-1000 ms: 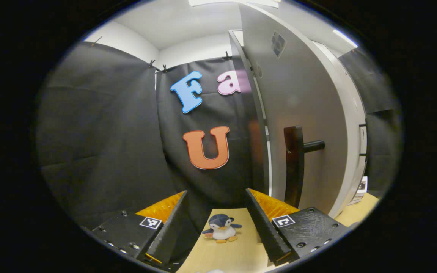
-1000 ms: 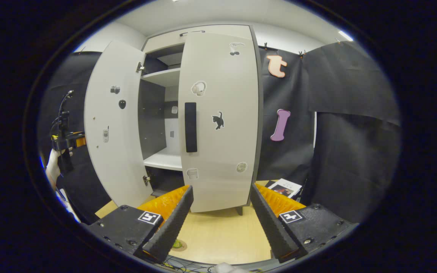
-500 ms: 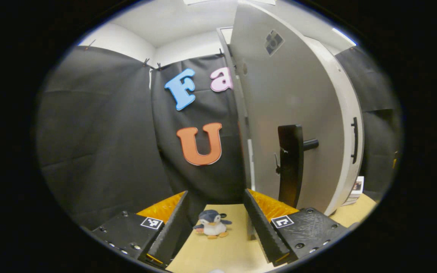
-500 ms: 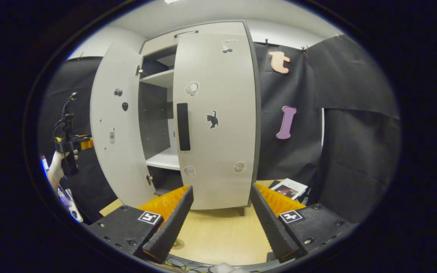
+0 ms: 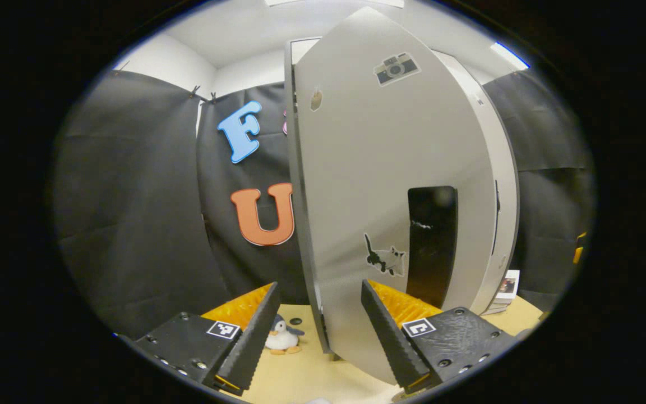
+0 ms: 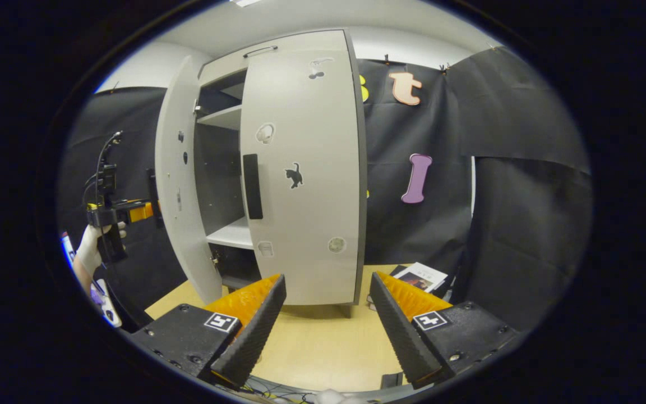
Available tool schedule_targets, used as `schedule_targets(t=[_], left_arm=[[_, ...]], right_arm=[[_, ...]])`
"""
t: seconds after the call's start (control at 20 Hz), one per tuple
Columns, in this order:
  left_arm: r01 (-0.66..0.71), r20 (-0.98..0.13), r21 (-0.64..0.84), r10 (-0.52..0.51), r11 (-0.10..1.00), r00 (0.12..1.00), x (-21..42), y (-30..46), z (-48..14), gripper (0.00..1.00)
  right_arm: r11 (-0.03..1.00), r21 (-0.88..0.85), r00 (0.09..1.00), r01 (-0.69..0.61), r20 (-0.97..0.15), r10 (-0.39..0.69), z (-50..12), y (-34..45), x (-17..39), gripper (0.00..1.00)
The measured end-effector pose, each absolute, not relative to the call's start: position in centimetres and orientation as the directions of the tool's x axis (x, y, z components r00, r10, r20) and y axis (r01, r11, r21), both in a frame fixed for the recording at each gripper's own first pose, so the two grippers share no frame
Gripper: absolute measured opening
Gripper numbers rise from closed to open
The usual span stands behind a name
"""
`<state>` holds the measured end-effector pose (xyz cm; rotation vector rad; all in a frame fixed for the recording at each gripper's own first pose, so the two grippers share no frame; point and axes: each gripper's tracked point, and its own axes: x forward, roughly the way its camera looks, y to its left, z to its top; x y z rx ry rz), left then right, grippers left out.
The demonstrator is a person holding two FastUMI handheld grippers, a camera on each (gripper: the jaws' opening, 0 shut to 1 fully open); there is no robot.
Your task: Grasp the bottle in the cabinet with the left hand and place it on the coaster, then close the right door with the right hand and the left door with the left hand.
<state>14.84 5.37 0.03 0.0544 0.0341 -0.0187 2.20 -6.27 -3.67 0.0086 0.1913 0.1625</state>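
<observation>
left gripper (image 5: 317, 331): fingers spread apart, nothing between them; it sits just in front of the outer face of the left door. In the right gripper view it shows at far left (image 6: 152, 210), held by a hand (image 6: 90, 252), just beside that door's outer side.
right gripper (image 6: 326, 325): fingers apart, nothing held, hovering over the light wooden tabletop (image 6: 323, 342), apart from the cabinet.
tall pale-grey two-door cabinet (image 6: 295, 168): stands on the tabletop against the black cloth wall.
right door (image 6: 306, 185): flat against the cabinet front, looks shut; black vertical handle (image 6: 252, 186), black cat sticker.
left door (image 5: 390, 179): partly open, white shelves (image 6: 233, 233) visible through the gap; black handle block (image 5: 432, 241), camera and cat stickers.
bottle and coaster: can't tell where they are.
small plush penguin (image 5: 284, 336): on the tabletop left of the left door.
booklet (image 6: 421, 276): flat on the tabletop right of the cabinet.
</observation>
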Motion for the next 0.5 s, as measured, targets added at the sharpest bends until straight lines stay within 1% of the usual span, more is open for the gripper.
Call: schedule_targets(t=[0.05,0.1,0.15,0.4,0.5], left_arm=[[0.018,-0.029,0.056,-0.016,0.998,0.999,15.3,5.1,0.2,0.91],[0.017,-0.026,0.054,-0.015,0.998,1.000,15.1,5.0,0.2,0.97],[0.015,-0.028,0.051,-0.013,0.999,1.000,15.0,5.1,0.2,0.97],[-0.028,-0.038,0.060,0.031,0.998,0.999,13.7,6.3,-0.2,0.96],[-0.023,-0.038,0.045,0.025,0.999,0.999,12.7,6.5,0.1,0.97]], right_arm=[[0.987,0.023,0.968,-0.162,-0.190,0.163,-3.7,-6.2,2.1,0.96],[0.986,0.022,0.968,-0.163,-0.189,0.164,-3.8,-6.1,2.0,0.96],[0.986,0.021,0.969,-0.164,-0.187,0.165,-3.7,-6.0,2.0,0.99],[0.986,0.018,0.973,-0.166,-0.156,0.167,-3.1,-4.8,1.8,0.98],[0.985,0.018,0.974,-0.170,-0.148,0.171,-2.9,-4.1,1.9,0.99]])
